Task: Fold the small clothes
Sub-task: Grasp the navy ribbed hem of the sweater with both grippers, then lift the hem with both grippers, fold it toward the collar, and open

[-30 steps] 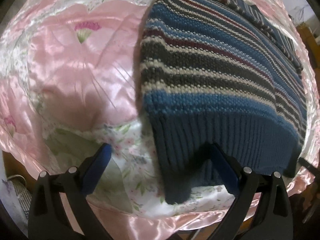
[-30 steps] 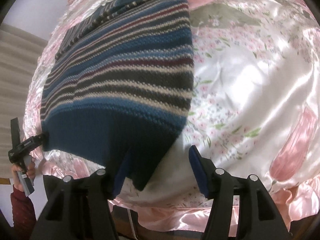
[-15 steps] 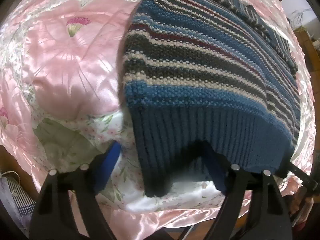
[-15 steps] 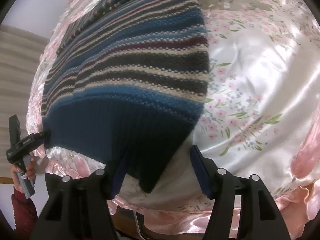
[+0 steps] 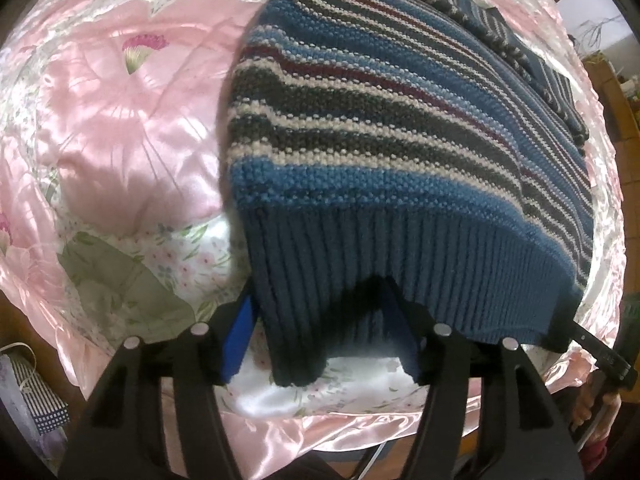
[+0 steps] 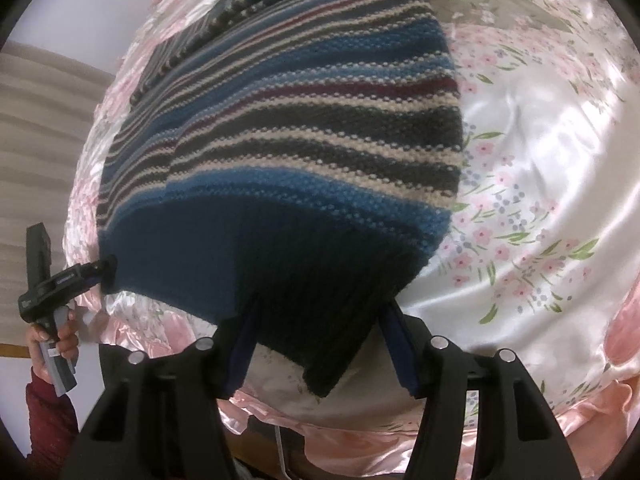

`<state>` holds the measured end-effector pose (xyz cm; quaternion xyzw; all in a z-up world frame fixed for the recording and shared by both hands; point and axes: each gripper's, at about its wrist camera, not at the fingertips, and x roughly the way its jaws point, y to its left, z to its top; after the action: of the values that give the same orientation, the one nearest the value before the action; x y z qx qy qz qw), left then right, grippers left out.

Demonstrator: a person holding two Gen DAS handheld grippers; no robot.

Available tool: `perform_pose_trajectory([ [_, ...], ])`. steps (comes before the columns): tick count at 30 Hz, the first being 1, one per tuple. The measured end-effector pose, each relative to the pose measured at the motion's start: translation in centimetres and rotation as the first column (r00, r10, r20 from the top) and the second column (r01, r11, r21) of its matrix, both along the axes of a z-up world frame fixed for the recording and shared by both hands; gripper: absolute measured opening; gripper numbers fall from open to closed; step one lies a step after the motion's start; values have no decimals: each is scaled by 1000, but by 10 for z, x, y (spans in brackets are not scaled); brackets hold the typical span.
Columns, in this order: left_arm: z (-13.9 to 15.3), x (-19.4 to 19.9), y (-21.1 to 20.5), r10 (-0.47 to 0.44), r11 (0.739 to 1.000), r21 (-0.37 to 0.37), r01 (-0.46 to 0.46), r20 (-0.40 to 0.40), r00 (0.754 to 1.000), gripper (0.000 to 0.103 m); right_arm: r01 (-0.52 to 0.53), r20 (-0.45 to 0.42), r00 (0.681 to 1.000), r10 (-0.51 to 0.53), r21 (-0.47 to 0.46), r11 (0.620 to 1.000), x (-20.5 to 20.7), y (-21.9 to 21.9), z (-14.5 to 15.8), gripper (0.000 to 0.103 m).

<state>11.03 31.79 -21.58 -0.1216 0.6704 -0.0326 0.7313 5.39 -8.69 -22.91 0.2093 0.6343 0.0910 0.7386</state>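
A knitted sweater (image 5: 380,140) striped in blue, grey, white and maroon lies on a pink satin quilt (image 5: 120,140), its dark ribbed hem nearest me and raised. My left gripper (image 5: 320,334) is shut on the hem's left corner; the cloth fills the gap between its blue pads and a flap hangs below. My right gripper (image 6: 318,332) is shut on the other corner of the sweater (image 6: 300,140) in the same way. Each wrist view shows the other gripper at the far hem corner: the right gripper (image 5: 564,320) and the left gripper (image 6: 100,270), held by a hand (image 6: 60,340).
The floral quilt (image 6: 540,160) spreads wide on both sides of the sweater, and its ruffled edge runs just under my fingers. A striped bag (image 5: 36,392) sits below the bed at the left. Wooden furniture (image 5: 612,92) stands beyond the far right.
The left gripper's fingers have drawn together onto the hem corner. Both grippers have pushed forward, so the sweater fills more of each view. The right gripper's gap looks unchanged.
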Motion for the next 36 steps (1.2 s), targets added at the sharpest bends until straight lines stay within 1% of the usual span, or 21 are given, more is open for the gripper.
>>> perform_pose_trajectory([
  [1, 1, 0, 0, 3, 1000, 1, -3, 2, 1000, 57, -2, 2, 1000, 2, -4, 1000, 1, 1, 1, 57],
  [2, 2, 0, 0, 6, 1000, -5, -6, 5, 1000, 54, -4, 2, 1000, 4, -14, 1000, 1, 2, 1, 51],
  [3, 3, 1, 0, 9, 1000, -2, -9, 9, 1000, 45, -5, 2, 1000, 5, -27, 1000, 2, 3, 1, 41],
  [4, 5, 1, 1, 14, 1000, -3, -14, 12, 1000, 35, -4, 1, 1000, 5, -31, 1000, 3, 2, 1, 37],
  [5, 6, 0, 3, 19, 1000, -15, -19, 13, 1000, 32, -2, -3, 1000, 1, -24, 1000, 3, 0, 1, 27],
  [6, 8, 0, 6, 32, 999, -17, -31, 17, 999, 19, 2, -5, 1000, -2, -10, 1000, 3, -2, 1, 19],
  [7, 9, -1, 8, 36, 999, -24, -35, 21, 999, 14, 5, -6, 1000, -5, 8, 1000, 2, -4, 2, 18],
  [9, 11, -2, 12, 42, 998, -45, -40, 29, 999, 11, 2, 0, 1000, -2, 23, 1000, 0, -6, 5, 14],
  [13, 16, -6, 14, 43, 997, -58, -41, 44, 998, 10, 2, 10, 1000, -3, 55, 998, -2, -9, 8, 12],
  [16, 25, -7, 15, 35, 997, -66, -30, 69, 997, 9, 4, 21, 1000, -6, 81, 997, -1, -10, 14, 11],
  [20, 42, -5, 23, 53, 994, -105, -42, 105, 993, 9, 17, 49, 999, -24, 148, 989, 4, -16, 29, 10],
  [23, 54, 8, 20, 64, 989, -138, -46, 133, 989, 9, 24, 82, 996, -41, 192, 981, 11, -21, 46, 10],
  [27, 68, 24, 16, 64, 990, -134, -41, 170, 983, 9, 18, 113, 993, -38, 176, 984, 27, -24, 64, 10],
  [34, 78, 53, 15, 80, 989, -139, -53, 195, 978, 9, 32, 126, 991, -52, 162, 986, 63, -30, 80, 9],
  [36, 78, 64, 18, 94, 987, -147, -66, 196, 976, 9, 41, 125, 990, -64, 176, 984, 74, -35, 83, 9],
])
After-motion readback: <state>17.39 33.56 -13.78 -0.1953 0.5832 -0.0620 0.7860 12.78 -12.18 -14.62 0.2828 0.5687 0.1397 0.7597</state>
